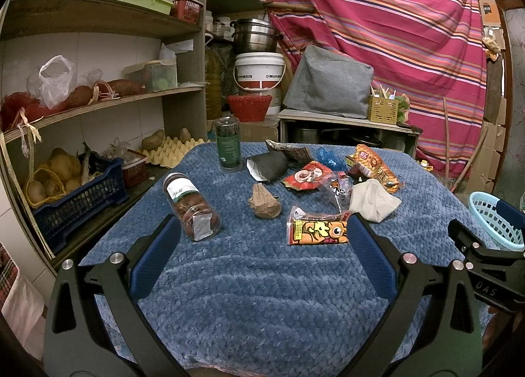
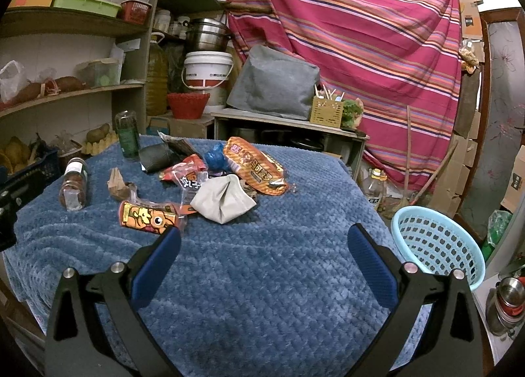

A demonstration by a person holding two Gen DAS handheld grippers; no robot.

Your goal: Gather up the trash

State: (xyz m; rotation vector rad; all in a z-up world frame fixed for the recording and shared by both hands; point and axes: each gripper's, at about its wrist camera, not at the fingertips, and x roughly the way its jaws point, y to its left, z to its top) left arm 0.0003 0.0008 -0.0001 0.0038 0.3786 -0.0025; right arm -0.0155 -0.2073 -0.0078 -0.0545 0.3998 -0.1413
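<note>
Trash lies on the blue blanket-covered table (image 1: 249, 295): an orange cartoon snack wrapper (image 1: 316, 229) (image 2: 147, 216), a crumpled white paper (image 1: 374, 201) (image 2: 223, 198), a brown paper wad (image 1: 264, 203), a red wrapper (image 1: 306, 176), a long orange wrapper (image 1: 374, 163) (image 2: 254, 165), a black pouch (image 1: 267, 165) and a blue plastic wad (image 2: 214, 156). My left gripper (image 1: 262, 229) is open and empty, near the cartoon wrapper. My right gripper (image 2: 264, 235) is open and empty, in front of the pile. A light blue basket (image 2: 438, 242) (image 1: 497, 219) stands at the table's right.
A jar lies on its side (image 1: 193, 209) at the table's left, and a dark green-labelled bottle (image 1: 228, 144) stands behind it. Wooden shelves (image 1: 98, 104) with crates and potatoes line the left. A striped red cloth (image 2: 344, 32) hangs behind. A steel cup (image 2: 507, 301) sits at the lower right.
</note>
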